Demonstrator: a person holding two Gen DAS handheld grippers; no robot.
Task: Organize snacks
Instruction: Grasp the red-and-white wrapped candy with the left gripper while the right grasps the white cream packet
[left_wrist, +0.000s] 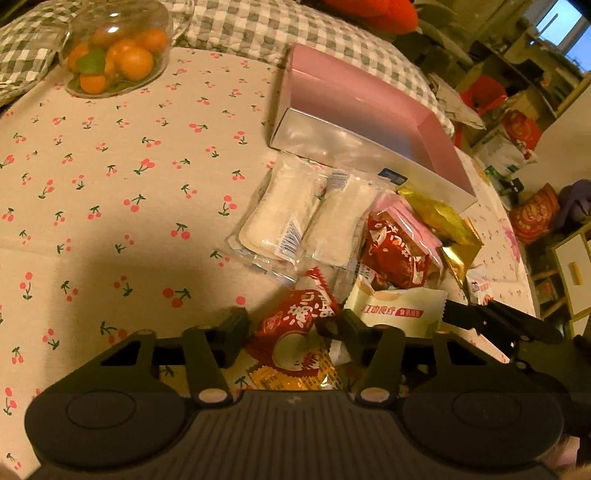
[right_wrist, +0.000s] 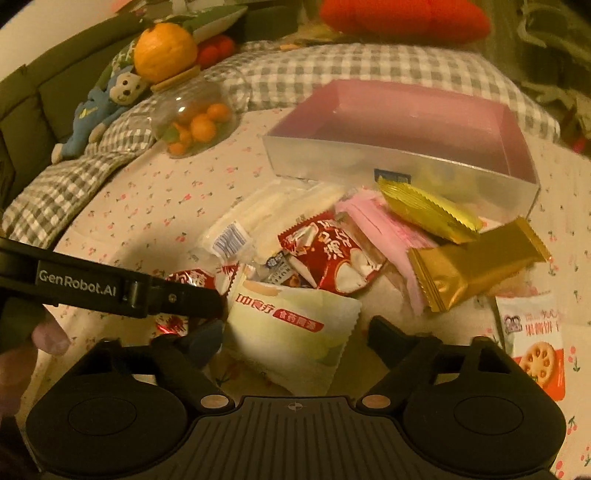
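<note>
A heap of snack packets lies on the cherry-print tablecloth in front of an empty pink-lined box (left_wrist: 369, 122) (right_wrist: 406, 125). My left gripper (left_wrist: 286, 325) is open, its fingers on either side of a red packet (left_wrist: 295, 328). My right gripper (right_wrist: 295, 338) is open around a cream packet with a red label (right_wrist: 291, 328), also seen in the left wrist view (left_wrist: 402, 306). Further in the heap are two clear white packets (left_wrist: 306, 218), another red packet (right_wrist: 328, 254), a pink packet (right_wrist: 384, 229) and two gold packets (right_wrist: 476, 262).
A clear bowl of oranges (left_wrist: 114, 51) (right_wrist: 195, 122) stands at the table's far left. A biscuit packet (right_wrist: 535, 343) lies at the right. A checked quilt (right_wrist: 332, 70), plush toys (right_wrist: 107, 107) and a red cushion (right_wrist: 402, 18) lie behind the table. The left gripper's arm (right_wrist: 110, 288) crosses the right wrist view.
</note>
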